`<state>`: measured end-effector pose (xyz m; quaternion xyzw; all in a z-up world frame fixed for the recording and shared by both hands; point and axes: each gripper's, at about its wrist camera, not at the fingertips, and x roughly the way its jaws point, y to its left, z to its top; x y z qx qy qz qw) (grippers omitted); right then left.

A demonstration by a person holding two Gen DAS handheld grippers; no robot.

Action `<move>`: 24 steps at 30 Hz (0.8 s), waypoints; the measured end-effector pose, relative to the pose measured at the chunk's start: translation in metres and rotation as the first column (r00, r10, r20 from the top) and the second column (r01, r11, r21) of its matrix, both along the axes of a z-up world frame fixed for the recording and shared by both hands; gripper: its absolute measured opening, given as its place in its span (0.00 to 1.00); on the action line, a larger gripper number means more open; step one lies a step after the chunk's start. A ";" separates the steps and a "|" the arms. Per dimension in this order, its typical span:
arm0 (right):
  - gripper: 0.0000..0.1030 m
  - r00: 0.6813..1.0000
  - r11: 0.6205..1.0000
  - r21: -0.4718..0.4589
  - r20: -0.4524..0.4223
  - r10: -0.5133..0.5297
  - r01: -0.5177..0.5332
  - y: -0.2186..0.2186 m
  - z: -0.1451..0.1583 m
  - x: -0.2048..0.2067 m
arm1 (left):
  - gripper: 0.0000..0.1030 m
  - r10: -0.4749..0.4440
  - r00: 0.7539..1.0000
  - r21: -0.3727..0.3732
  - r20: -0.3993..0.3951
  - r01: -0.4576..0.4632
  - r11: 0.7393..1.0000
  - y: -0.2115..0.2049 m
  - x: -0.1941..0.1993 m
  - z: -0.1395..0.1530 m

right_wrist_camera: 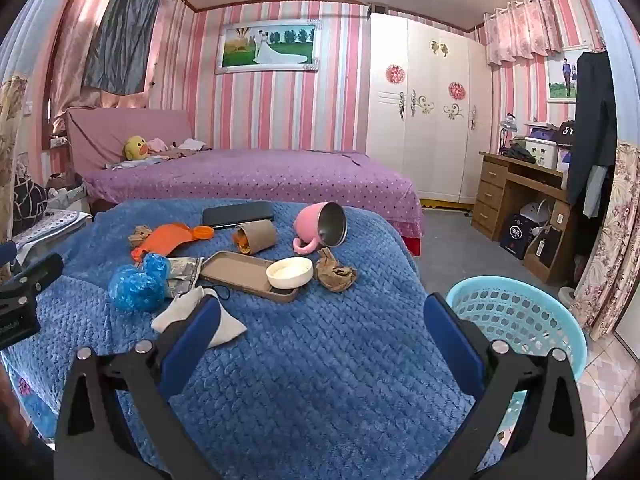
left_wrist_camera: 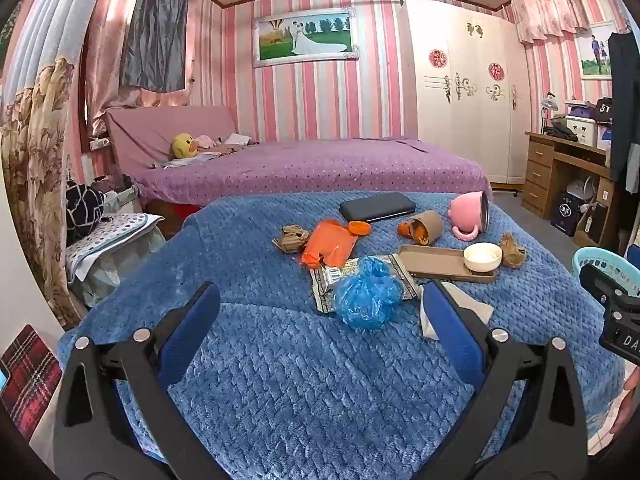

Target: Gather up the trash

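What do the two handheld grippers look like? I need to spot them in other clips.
Both match: the left gripper and right gripper each have two flat blue-padded jaws on black angular linkage arms joined by silver round pivot bolts. The right gripper's black body carries white lettering, partly cut off. No cables show.

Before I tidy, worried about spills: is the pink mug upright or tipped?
Tipped. The pink mug lies on its side, its steel inside showing.

Left hand-held gripper [left_wrist_camera: 320,312]: black angular linkage arms are carrying blue rectangular finger pads [left_wrist_camera: 188,332], with round silver screw heads showing at the pivots. Right hand-held gripper [right_wrist_camera: 322,320]: same black frame, blue pads [right_wrist_camera: 454,340], silver screws. White lettering is showing on its black body in the left wrist view.
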<state>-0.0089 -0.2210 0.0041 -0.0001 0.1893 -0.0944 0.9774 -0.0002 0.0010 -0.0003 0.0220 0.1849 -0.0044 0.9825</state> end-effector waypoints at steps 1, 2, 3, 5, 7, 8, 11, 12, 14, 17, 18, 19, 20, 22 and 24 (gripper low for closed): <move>0.96 1.000 1.000 -0.002 0.000 0.001 -0.001 0.000 0.000 0.000 | 0.95 -0.001 1.000 0.001 -0.001 0.001 1.000 0.001 0.000 0.000; 0.96 1.000 1.000 -0.005 0.001 0.001 -0.001 0.001 0.000 0.000 | 0.95 0.002 1.000 0.016 0.003 -0.002 1.000 -0.002 0.000 0.000; 0.96 1.000 1.000 -0.008 0.003 0.002 -0.002 0.001 0.000 0.000 | 0.95 0.003 1.000 0.017 0.004 -0.003 1.000 -0.002 0.000 0.000; 0.96 1.000 1.000 -0.011 0.008 0.004 -0.004 0.001 0.001 0.000 | 0.95 0.004 1.000 0.018 0.006 -0.004 1.000 -0.001 0.000 0.001; 0.96 1.000 1.000 -0.013 0.014 0.004 -0.004 0.001 0.002 0.000 | 0.95 0.004 1.000 0.018 0.007 -0.004 1.000 0.000 -0.002 0.003; 0.96 1.000 1.000 -0.014 0.017 0.004 -0.003 0.001 0.002 0.000 | 0.95 0.003 1.000 0.020 0.009 -0.003 1.000 0.000 -0.002 0.003; 0.96 1.000 1.000 -0.014 0.024 0.004 -0.003 0.000 0.004 0.004 | 0.95 0.004 1.000 0.021 0.013 -0.004 1.000 -0.001 -0.003 0.002; 0.96 1.000 1.000 -0.014 0.022 -0.001 0.001 0.001 0.000 -0.003 | 0.95 0.004 1.000 0.021 0.013 -0.004 1.000 -0.001 -0.003 0.002; 0.96 1.000 1.000 -0.018 0.028 -0.002 0.002 0.001 0.002 -0.005 | 0.95 0.005 1.000 0.022 0.013 -0.005 1.000 -0.002 -0.003 0.001; 0.96 1.000 1.000 -0.020 0.031 0.001 0.000 0.002 0.002 -0.004 | 0.95 0.003 1.000 0.021 0.014 -0.004 1.000 -0.001 -0.005 0.005; 0.96 0.999 1.000 -0.022 0.032 0.001 -0.001 0.002 0.004 -0.005 | 0.95 0.004 1.000 0.022 0.014 -0.005 1.000 -0.001 -0.005 0.005; 0.96 0.999 1.000 -0.022 0.033 0.001 -0.001 0.003 0.004 -0.005 | 0.95 0.005 1.000 0.022 0.014 -0.005 1.000 -0.001 -0.005 0.005; 0.96 0.999 1.000 -0.022 0.032 0.001 -0.001 0.003 0.004 -0.005 | 0.95 0.004 1.000 0.022 0.015 -0.005 1.000 -0.001 -0.005 0.005; 0.96 0.999 1.000 -0.020 0.032 0.001 0.000 0.003 0.004 -0.005 | 0.95 0.004 1.000 0.022 0.015 -0.005 1.000 -0.001 -0.005 0.004; 0.96 0.999 1.000 -0.016 0.032 0.001 0.000 0.003 0.004 -0.006 | 0.95 0.004 1.000 0.022 0.015 -0.004 1.000 -0.001 -0.005 0.005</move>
